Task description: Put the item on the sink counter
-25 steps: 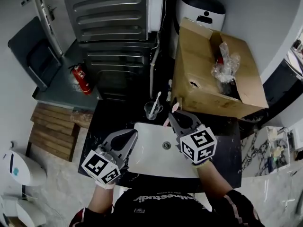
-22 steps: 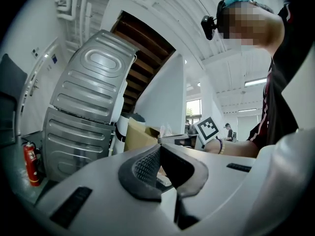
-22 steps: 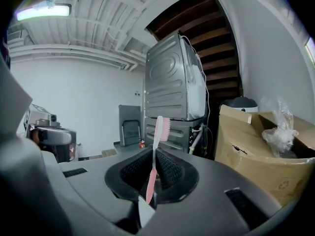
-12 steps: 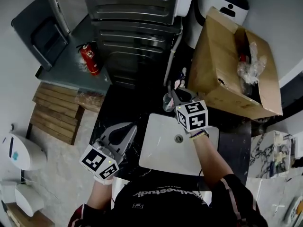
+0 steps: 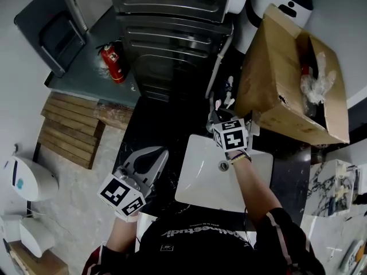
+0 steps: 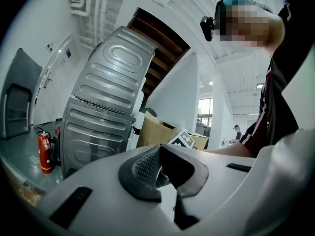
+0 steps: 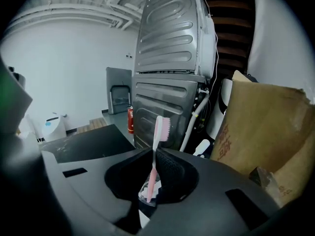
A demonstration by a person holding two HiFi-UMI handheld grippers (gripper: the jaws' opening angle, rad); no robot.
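The right tongs point(image 5: 219, 118) are clamped on a pink toothbrush point(image 7: 158, 132), which stands nearly upright between the pads, with its bristle head above the jaws and the bristles facing right in the right gripper view. The lower end of the handle runs down through the gap toward a clear cup point(image 7: 146, 193); whether it touches the cup cannot be told. In the head view these tongs reach out over the back edge of the white sink point(image 5: 200, 179), above the black bench point(image 5: 146, 128), and just beside a corner of the open cardboard box point(image 5: 275, 90) that sits on the right end of the bench.

The left tongs point(image 5: 161, 153) are held near the left rim of the sink, over the bench, well apart from the right tongs. Their jaws are closed together with nothing between them point(image 6: 160, 154).

Beyond the bench stands a grey ribbed metal unit point(image 5: 172, 16), and a red extinguisher point(image 5: 113, 62) stands on the floor to its left
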